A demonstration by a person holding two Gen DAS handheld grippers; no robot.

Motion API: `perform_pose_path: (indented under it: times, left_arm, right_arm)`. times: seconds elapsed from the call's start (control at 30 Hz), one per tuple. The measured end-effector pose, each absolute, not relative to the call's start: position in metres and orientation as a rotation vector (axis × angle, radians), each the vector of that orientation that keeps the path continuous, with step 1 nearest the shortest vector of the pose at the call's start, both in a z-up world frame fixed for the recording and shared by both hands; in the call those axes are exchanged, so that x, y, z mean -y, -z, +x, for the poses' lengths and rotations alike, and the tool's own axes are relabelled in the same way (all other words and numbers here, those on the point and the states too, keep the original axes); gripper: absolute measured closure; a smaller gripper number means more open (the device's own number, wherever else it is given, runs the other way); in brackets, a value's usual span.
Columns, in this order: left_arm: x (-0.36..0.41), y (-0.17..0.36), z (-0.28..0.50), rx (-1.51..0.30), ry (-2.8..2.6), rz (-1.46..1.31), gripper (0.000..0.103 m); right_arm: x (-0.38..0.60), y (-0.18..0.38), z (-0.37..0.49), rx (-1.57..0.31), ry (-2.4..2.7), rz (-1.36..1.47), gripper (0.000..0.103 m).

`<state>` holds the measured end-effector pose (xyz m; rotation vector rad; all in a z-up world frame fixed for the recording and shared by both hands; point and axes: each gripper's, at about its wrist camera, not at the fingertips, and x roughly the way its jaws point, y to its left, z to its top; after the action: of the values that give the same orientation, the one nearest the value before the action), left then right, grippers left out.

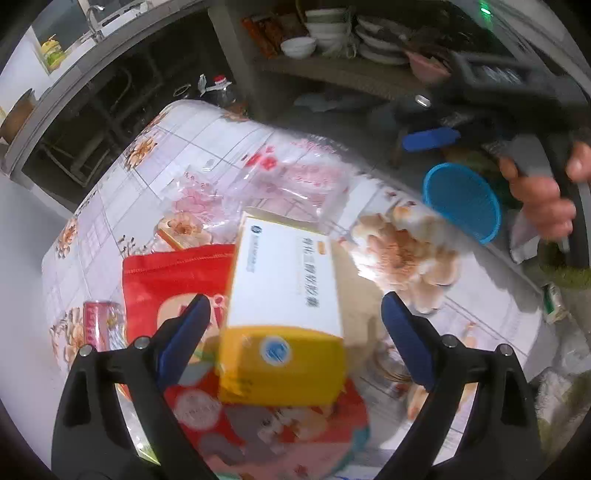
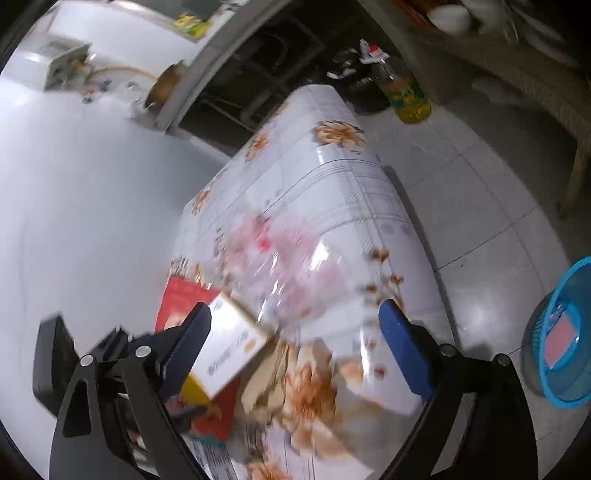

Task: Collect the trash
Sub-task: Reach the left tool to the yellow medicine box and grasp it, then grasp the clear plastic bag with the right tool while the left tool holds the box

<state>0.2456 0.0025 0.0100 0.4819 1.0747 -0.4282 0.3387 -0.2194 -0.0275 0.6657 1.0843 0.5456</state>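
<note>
Over a table (image 1: 207, 147) in a flowered cloth, the left gripper (image 1: 295, 325) is hanging with jaws apart around a white-and-yellow carton (image 1: 284, 295) lying untouched on a red pouch (image 1: 173, 277), while the right gripper (image 2: 295, 332) is hovering empty, jaws wide, near a blue basket (image 2: 569, 332) sitting on the floor.

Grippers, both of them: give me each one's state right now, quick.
Left claw: open, nothing gripped; the white-and-yellow box lies between its fingers, untouched.
Right claw: open, empty, above the table.

A home kitchen — stacked bowls (image 1: 325, 26) on a shelf, sink tap (image 1: 92, 14), oil bottle (image 2: 404, 92).
</note>
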Motion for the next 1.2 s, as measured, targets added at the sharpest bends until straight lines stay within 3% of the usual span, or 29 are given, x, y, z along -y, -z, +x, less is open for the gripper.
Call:
perform_pose_path:
  times: [0.2, 0.57, 0.77, 1.2]
  left_arm:
    - [0.006, 0.004, 0.259, -1.124, 0.424, 0.534, 0.013]
    - [0.006, 0.015, 0.267, -1.167, 0.413, 0.515, 0.014]
    - [0.005, 0.018, 0.269, -1.166, 0.403, 0.525, 0.028]
    - [-0.001, 0.012, 0.265, -1.158, 0.400, 0.479, 0.034]
  right_arm:
    - [0.209, 0.054, 0.380, -1.166, -0.517, 0.677, 0.020]
    - [0.194, 0.059, 0.392, -1.200, -0.548, 0.607, 0.043]
    - [0.189, 0.060, 0.392, -1.219, -0.554, 0.569, 0.058]
    - [0.196, 0.050, 0.384, -1.181, -0.573, 0.561, 0.094]
